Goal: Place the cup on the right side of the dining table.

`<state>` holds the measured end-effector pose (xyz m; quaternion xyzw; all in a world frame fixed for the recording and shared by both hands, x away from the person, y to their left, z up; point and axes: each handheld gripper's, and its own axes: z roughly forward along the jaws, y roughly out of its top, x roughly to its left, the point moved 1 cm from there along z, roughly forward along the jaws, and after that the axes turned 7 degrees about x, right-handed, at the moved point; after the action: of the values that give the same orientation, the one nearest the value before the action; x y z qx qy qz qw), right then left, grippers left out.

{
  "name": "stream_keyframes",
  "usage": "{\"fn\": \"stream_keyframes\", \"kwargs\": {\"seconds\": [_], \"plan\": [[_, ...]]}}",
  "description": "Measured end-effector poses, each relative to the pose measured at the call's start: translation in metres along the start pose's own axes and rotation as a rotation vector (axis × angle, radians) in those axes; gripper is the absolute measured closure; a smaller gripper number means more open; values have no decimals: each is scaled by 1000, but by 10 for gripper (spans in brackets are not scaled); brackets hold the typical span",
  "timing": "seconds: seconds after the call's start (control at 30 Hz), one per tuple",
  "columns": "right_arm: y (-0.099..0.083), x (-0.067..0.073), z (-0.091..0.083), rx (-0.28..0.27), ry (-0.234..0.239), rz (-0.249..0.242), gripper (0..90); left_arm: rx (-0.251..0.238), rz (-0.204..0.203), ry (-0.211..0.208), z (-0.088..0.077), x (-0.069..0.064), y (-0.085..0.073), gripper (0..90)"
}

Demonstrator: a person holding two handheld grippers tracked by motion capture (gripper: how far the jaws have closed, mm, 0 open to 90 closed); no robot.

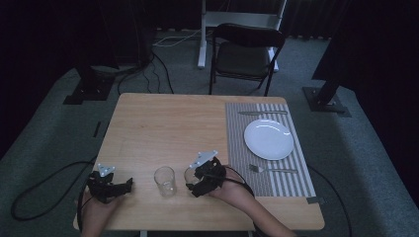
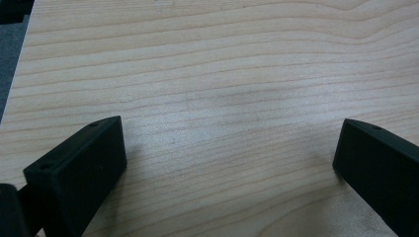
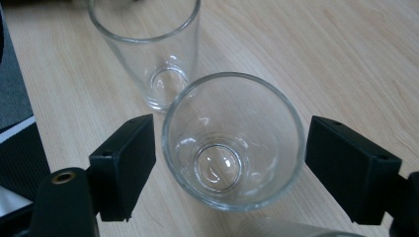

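Note:
Two clear empty glasses stand upright on the wooden table [image 1: 163, 123] near its front edge. My right gripper [image 1: 195, 180] reaches in from the right around the right-hand glass [image 1: 190, 173]. In the right gripper view this glass [image 3: 232, 143] sits between the black jaws of the gripper [image 3: 230, 163], whose pads lie against its sides. The other glass [image 3: 148, 54] stands just beyond it, free [image 1: 165, 181]. My left gripper [image 1: 126, 186] rests at the front left, jaws pointing toward the glasses. Its jaws [image 2: 230, 163] are wide apart over bare wood with nothing between them.
A striped placemat [image 1: 237, 148] covers the table's right side, with a white plate [image 1: 268, 139], a fork [image 1: 272, 170] in front of it and a knife [image 1: 262, 113] behind it. A dark chair [image 1: 247, 54] stands beyond the far edge.

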<state>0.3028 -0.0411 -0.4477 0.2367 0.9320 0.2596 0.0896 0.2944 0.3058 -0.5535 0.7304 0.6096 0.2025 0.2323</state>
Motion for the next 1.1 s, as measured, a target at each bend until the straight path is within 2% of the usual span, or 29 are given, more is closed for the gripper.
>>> {"fn": "stream_keyframes", "kwargs": {"seconds": [0.13, 0.2, 0.43, 0.6, 0.8, 1.1], "plan": [[4, 1, 6, 44, -4, 15, 240, 0, 0, 0, 0, 0, 0, 3], [4, 2, 8, 58, -25, 2, 266, 0, 0, 0, 0, 0, 0, 3], [6, 4, 9, 82, -37, -20, 274, 0, 0, 0, 0, 0, 0, 3], [8, 3, 8, 71, -16, -12, 281, -1, 0, 0, 0, 0, 0, 3], [10, 3, 8, 82, -34, -19, 281, -1, -1, 0, 0, 0, 0, 3], [20, -11, -6, 12, -61, 28, 282, -1, 0, 0, 0, 0, 0, 3]]}}
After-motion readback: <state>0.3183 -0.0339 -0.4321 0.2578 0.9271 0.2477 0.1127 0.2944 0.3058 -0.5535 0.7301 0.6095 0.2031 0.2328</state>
